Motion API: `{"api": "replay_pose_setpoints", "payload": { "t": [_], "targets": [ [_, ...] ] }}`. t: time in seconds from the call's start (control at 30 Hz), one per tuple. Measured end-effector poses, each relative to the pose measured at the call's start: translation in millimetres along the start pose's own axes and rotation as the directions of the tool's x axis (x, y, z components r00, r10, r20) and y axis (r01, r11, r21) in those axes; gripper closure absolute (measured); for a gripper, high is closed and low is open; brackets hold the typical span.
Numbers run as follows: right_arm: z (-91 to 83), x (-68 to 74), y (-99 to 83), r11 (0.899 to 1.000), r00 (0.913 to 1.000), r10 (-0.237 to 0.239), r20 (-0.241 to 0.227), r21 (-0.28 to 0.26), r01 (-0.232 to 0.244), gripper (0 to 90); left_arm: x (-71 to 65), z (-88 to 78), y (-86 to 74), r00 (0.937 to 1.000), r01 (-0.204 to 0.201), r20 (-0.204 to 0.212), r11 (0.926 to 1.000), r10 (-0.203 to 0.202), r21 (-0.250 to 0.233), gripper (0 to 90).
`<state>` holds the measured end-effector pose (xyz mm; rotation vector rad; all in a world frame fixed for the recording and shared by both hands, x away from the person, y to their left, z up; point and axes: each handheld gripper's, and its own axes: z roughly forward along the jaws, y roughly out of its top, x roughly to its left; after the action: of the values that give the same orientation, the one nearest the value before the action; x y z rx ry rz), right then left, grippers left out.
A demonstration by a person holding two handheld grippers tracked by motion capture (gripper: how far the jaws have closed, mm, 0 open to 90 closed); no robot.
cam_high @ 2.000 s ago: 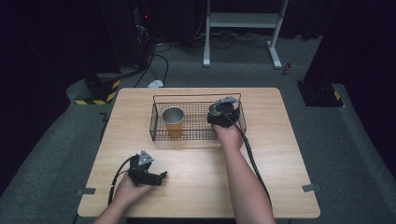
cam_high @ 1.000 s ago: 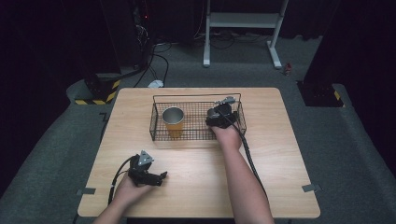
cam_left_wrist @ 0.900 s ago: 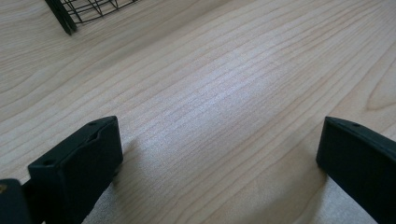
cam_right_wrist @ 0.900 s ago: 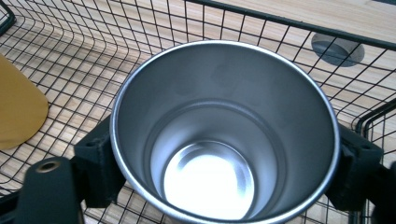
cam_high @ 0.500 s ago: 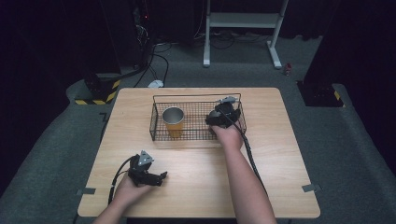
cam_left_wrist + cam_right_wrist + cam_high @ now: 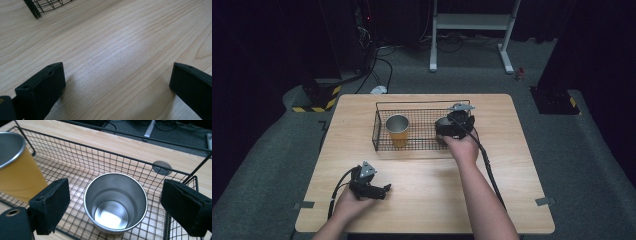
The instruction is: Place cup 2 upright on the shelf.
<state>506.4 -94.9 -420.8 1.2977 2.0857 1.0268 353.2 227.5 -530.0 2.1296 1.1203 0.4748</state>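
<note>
A black wire basket (image 6: 379, 129) stands on the wooden table (image 6: 512, 165). Inside it, at the left end, a yellow cup (image 6: 397, 129) with a steel rim stands upright. My right gripper (image 6: 452, 127) hangs over the basket's right end, hiding what is below it in the high view. In the right gripper view a plain steel cup (image 6: 115, 202) stands upright on the basket floor (image 6: 82, 170). My right gripper (image 6: 116, 195) is open, one jaw on each side of this cup, neither touching it, and the yellow cup (image 6: 15, 170) is at the left. My left gripper (image 6: 384, 190) rests low at the table's front left, open (image 6: 117, 77) over bare wood.
A corner of the basket (image 6: 42, 5) shows at the top left of the left gripper view. A round grey cable port (image 6: 162, 167) sits in the table behind the basket. A cable (image 6: 489, 172) trails from the right gripper along the forearm.
The right gripper has shifted slightly towards the near side of the basket's right end. The left gripper and the yellow cup have stayed put.
</note>
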Motion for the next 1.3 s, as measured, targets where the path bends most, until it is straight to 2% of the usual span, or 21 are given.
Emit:
{"api": "replay_pose_setpoints", "payload": {
  "t": [0.07, 0.23, 0.53, 0.77, 0.83, 0.97, 1.13, 1.17, 1.2, 1.23, 1.27, 1.3],
  "targets": [
    [-6.7, -0.3, -3.6, 1.000, 1.0000, 0.005, -0.006, -0.030, -0.005, 11.7, 0.0, 0.0, 0.0, 1.0000, 0.000, 0.000, 1.0000, 0.000, 0.000, 0.7],
    [-19.2, -3.1, -16.1, 0.999, 0.9996, 0.010, -0.025, -0.043, -0.012, 11.7, 0.0, -0.1, 0.0, 1.0000, 0.000, 0.000, 1.0000, 0.000, 0.001, 0.7],
    [-41.1, -5.9, -42.9, 0.998, 0.9987, -0.011, -0.049, -0.069, 0.007, 12.7, -0.1, 0.0, 0.0, 1.0000, 0.001, 0.000, 1.0000, -0.001, 0.000, 0.7],
    [-54.9, -8.2, -61.8, 0.997, 0.9987, -0.029, -0.041, -0.074, 0.026, 13.0, -0.1, 0.0, 0.0, 1.0000, 0.001, -0.001, 1.0000, -0.001, 0.000, 0.6],
    [-62.4, -11.7, -73.8, 0.997, 0.9991, -0.023, -0.035, -0.074, 0.020, 12.8, -0.1, 0.0, 0.0, 1.0000, 0.001, -0.001, 1.0000, -0.001, 0.000, 0.6],
    [-74.0, -19.4, -93.6, 0.999, 0.9991, -0.012, -0.040, -0.049, 0.010, 12.2, -0.1, 0.0, 0.1, 1.0000, 0.004, -0.003, 1.0000, -0.004, 0.002, 0.5],
    [-93.7, -37.5, -125.5, 1.000, 0.9994, -0.021, -0.027, -0.020, 0.020, 10.8, 0.0, -0.4, -0.3, 0.9999, 0.010, -0.008, 0.9999, -0.010, 0.003, 0.0],
    [-93.7, -37.5, -125.5, 1.000, 0.9994, -0.021, -0.027, -0.020, 0.020, 10.8, 0.0, -0.4, -0.3, 0.9999, 0.010, -0.008, 0.9999, -0.010, 0.003, 0.0],
    [-97.3, -45.4, -145.7, 1.000, 0.9995, -0.030, -0.008, 0.006, 0.030, 10.7, 0.3, -0.4, -0.3, 0.9999, 0.008, -0.007, 1.0000, -0.008, 0.002, 0.0],
    [-97.3, -45.4, -145.7, 1.000, 0.9995, -0.030, -0.008, 0.006, 0.030, 10.7, 0.3, -0.4, -0.3, 0.9999, 0.008, -0.007, 1.0000, -0.008, 0.002, 0.0],
    [-94.6, -52.3, -168.6, 0.998, 0.9999, -0.007, 0.011, 0.067, 0.007, 10.7, 1.0, -0.4, 0.0, 1.0000, 0.000, -0.007, 1.0000, 0.000, 0.005, 0.0],
    [-92.1, -54.9, -179.4, 0.995, 0.9996, 0.000, 0.027, 0.101, -0.002, 10.7, 1.4, -0.4, 0.2, 1.0000, -0.005, -0.008, 1.0000, 0.005, 0.005, 0.0]
  ]
}}
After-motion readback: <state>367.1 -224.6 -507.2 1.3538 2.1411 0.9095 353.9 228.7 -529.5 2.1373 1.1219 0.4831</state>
